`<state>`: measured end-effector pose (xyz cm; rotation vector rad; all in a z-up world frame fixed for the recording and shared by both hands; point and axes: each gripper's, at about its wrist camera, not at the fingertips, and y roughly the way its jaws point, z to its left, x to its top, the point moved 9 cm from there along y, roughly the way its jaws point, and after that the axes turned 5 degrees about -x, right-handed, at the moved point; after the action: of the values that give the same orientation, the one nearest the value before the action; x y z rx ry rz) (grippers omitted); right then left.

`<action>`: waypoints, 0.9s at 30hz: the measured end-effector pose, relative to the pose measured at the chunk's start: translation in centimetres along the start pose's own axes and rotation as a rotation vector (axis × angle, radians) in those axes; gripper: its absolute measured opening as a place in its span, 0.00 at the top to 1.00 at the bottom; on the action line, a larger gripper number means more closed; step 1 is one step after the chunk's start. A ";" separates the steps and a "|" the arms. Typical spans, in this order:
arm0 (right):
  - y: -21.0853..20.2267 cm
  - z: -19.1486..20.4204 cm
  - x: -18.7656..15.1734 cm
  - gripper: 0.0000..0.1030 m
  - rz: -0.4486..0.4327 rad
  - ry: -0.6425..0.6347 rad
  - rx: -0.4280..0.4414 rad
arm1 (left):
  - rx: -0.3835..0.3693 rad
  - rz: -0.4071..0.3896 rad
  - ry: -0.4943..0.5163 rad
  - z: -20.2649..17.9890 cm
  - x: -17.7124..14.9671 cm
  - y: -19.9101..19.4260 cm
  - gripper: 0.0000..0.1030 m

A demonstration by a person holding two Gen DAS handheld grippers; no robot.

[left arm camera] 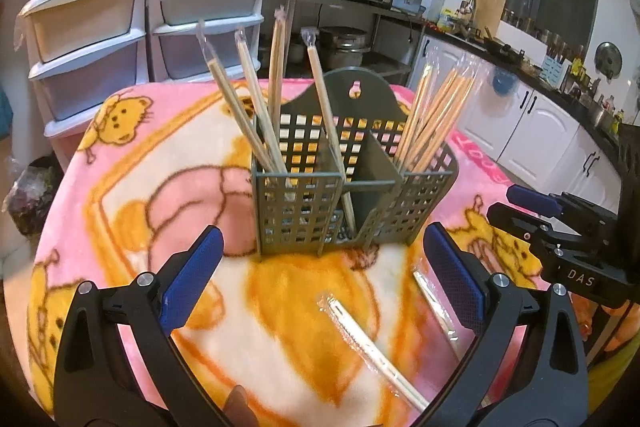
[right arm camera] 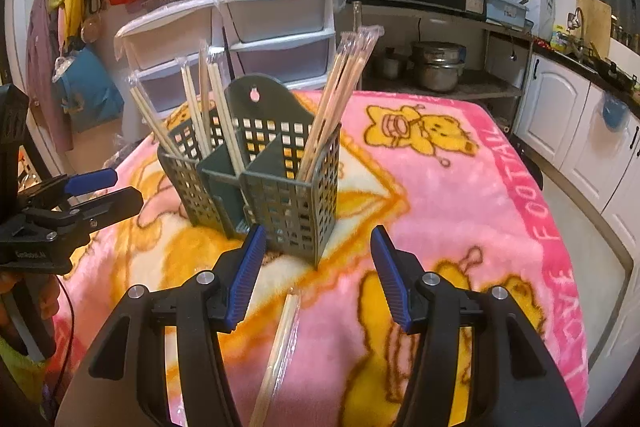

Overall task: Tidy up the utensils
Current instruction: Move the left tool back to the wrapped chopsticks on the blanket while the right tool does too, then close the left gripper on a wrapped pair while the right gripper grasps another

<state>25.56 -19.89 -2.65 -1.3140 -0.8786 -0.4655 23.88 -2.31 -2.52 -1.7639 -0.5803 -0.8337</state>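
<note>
A grey slotted utensil holder (left arm camera: 352, 183) stands on the pink blanket-covered desk (right arm camera: 460, 195), wrapped chopsticks upright in its compartments. Left tongs (left arm camera: 324, 283) gape wide, empty, above a wrapped chopstick pair (left arm camera: 372, 347) lying flat. Right tongs (right arm camera: 318, 275), also wide and empty, hover over another wrapped pair (right arm camera: 280, 351).

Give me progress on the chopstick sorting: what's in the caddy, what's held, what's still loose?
Done: wrapped chopstick pairs already stand in the grey caddy, in its left, middle and right compartments.

In hand: nothing. The left gripper and right gripper are both open and empty.

Left: one wrapped pair lies on the blanket between the left gripper's fingers, and a second pair lies under the right gripper.
</note>
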 end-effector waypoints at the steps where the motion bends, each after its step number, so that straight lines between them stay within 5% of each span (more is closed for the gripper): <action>1: 0.2 0.1 -0.2 0.49 0.007 -0.003 0.001 | 0.000 0.005 0.000 0.0 -0.1 0.1 0.10; 22: 4.6 1.4 -4.3 0.49 0.152 -0.034 0.023 | 0.003 0.176 -0.045 1.3 -5.9 4.2 0.10; 27: 5.5 1.6 -5.1 0.49 0.181 -0.035 0.038 | -0.044 0.222 -0.071 1.0 -7.2 5.0 0.23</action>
<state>26.03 -17.97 -10.09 -1.3561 -0.7856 -0.2838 23.15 -2.97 -11.29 -1.8652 -0.4055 -0.6362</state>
